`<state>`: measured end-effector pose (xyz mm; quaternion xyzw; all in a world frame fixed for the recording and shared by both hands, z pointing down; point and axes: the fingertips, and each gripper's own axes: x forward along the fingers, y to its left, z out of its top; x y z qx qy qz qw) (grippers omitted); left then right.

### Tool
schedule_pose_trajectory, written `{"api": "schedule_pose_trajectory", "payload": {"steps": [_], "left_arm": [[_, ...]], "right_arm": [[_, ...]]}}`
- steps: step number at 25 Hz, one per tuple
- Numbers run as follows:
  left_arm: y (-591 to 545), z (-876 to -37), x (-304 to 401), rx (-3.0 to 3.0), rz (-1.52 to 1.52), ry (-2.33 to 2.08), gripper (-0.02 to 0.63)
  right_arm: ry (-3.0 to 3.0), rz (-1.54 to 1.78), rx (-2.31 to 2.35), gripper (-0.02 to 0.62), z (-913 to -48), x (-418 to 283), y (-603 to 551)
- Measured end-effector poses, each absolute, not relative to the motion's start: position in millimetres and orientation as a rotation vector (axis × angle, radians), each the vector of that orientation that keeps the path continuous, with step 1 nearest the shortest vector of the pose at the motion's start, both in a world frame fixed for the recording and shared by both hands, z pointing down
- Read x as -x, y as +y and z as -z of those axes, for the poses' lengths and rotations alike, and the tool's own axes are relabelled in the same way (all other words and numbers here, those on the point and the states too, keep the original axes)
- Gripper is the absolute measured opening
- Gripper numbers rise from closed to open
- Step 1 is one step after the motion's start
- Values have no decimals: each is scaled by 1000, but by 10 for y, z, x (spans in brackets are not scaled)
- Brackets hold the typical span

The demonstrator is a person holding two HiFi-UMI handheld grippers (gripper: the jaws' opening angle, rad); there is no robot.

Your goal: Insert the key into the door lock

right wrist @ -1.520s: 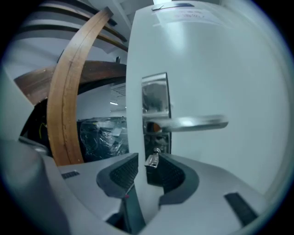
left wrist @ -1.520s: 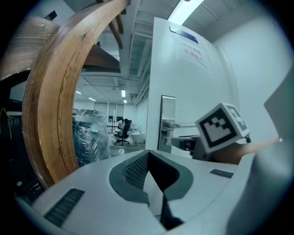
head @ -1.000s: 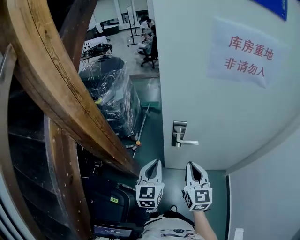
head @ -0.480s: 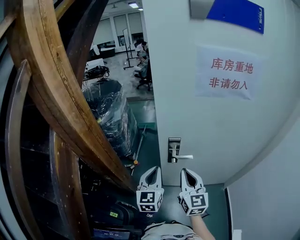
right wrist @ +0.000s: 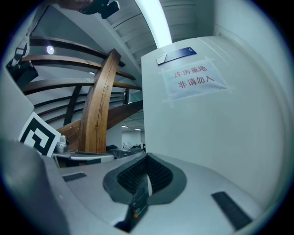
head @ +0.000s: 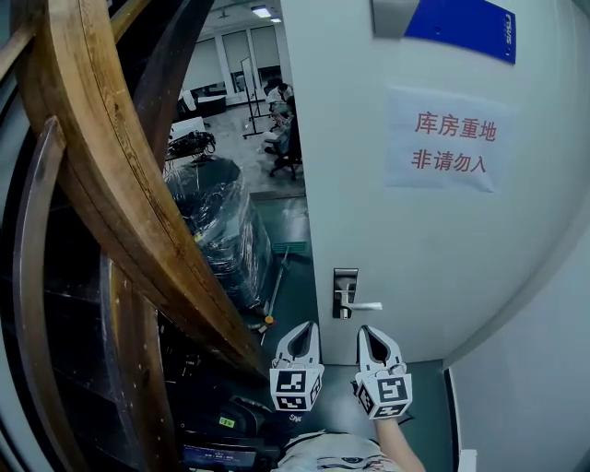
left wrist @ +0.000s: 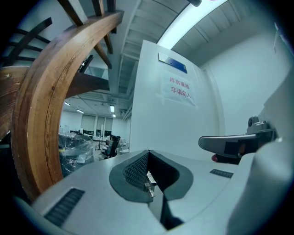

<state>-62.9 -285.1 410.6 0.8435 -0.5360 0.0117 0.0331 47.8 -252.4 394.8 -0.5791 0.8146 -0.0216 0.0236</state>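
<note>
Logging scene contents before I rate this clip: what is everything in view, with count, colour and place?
door: one, pale grey-white, right of the head view
paper sign: one, white with red characters, upper door
plate: one, blue, top of the door
door handle: one, silver lever on a lock plate, near the door's left edge, above the grippers
wooden beams: several, brown, curved, left
wrapped load: one, dark under clear plastic, left of the door
people: count unclear, seated in the far room
key: one small silver piece, apparently the key, between the left jaws
left gripper: white, bottom centre, shut on the key
right gripper: white, beside it, jaws together
</note>
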Motion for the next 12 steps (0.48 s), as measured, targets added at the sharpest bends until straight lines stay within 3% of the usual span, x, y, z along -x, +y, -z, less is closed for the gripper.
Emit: {"api": "schedule_pose_trajectory", "payload": {"steps": [12], "left_arm": [[-2857, -4086, 659, -2612, -42, -1647, 5]], "right_arm": [[2552, 48, 1782, 6, -3946, -393, -2546]]}}
